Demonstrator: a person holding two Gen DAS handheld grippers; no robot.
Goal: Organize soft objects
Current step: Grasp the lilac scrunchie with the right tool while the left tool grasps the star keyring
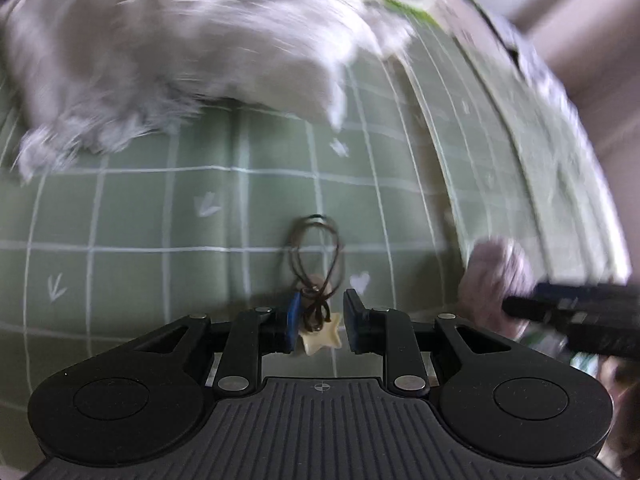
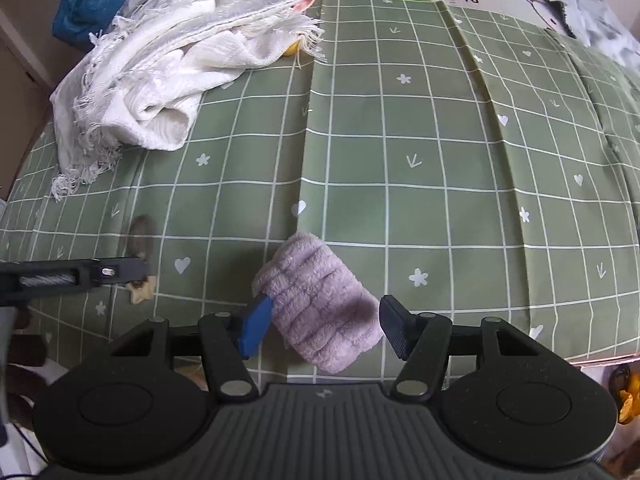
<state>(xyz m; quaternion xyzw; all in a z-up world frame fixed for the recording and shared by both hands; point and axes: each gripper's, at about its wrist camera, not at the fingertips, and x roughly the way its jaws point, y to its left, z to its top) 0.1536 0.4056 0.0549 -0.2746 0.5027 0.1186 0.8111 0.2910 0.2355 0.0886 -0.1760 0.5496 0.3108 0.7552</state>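
Lilac fleece roll lies on green checked cloth, between right gripper jaws, long axis slanting across gap; left pad touching, right pad apart, not clamped. Left gripper straddles star-charm hair tie, seemingly released.

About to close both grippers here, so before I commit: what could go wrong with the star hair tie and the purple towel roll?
1. The left gripper has only the thin star hair tie between open jaws; the cord loop lies beyond and could slip out.
2. The right gripper straddles the purple towel roll off-centre, blue pad touching, other pad apart; closing may push or unroll it.
3. Either close could pinch the green checked cloth.
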